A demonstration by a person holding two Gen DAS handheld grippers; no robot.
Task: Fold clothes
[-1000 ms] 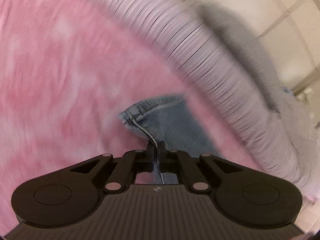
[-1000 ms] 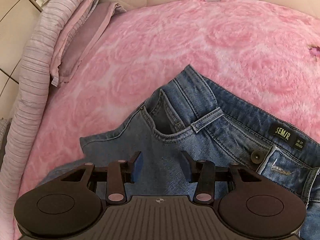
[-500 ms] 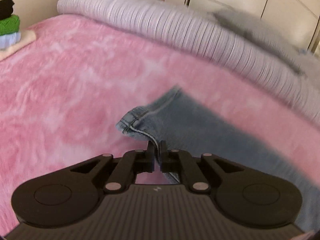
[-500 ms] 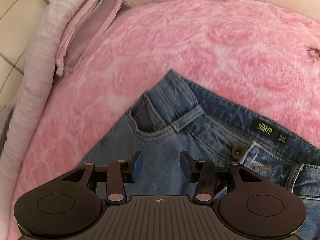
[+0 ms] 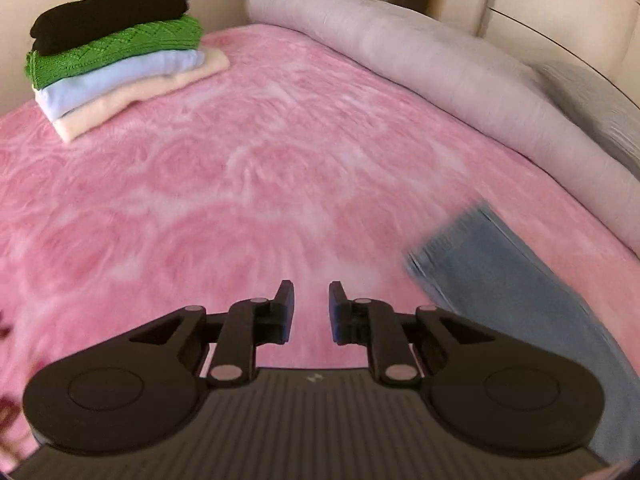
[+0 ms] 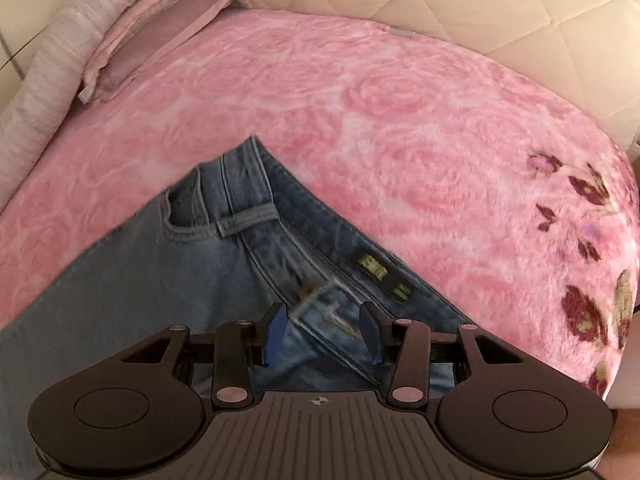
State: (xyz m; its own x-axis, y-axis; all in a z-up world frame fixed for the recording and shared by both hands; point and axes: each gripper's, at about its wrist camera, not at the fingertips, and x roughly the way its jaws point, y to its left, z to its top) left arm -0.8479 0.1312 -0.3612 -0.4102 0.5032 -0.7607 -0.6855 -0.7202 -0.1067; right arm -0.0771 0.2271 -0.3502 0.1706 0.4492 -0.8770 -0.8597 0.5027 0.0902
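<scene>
Left gripper point(image 5: 310, 308), angled downward over the pink blanket point(image 5: 240, 200) of the bed: its jaws are opening, a narrow gap between the fingers, with only blanket showing between them and no cloth. The jeans point(image 5: 520, 300) lie to the right of this gripper in the left wrist view, one blurred leg end flat on the blanket, apart from the fingers. Right gripper point(image 6: 322, 332), tilted steeply downward above the waist of the same jeans point(image 6: 160, 280): its jaws stand moderately wide, blue pads point(image 6: 274, 332) facing each other, the fly and button area seen between them (whether the fingertips touch the denim cannot be told; no fold of cloth is pinched). The waistband, with a belt loop, a front pocket and a dark label point(image 6: 382, 276), runs diagonally across the right wrist view, the garment lying flat on the blanket. At the far corner of the bed sits a stack of folded clothes point(image 5: 116, 64), from top to bottom black, green knit, pale blue and cream. A long rolled grey-lilac quilt point(image 5: 440, 80) borders the blanket, and a folded mauve cloth point(image 6: 160, 36) lies beside it. A cream quilted headboard point(image 6: 480, 8) stands behind the bed. No containers appear in either view.
</scene>
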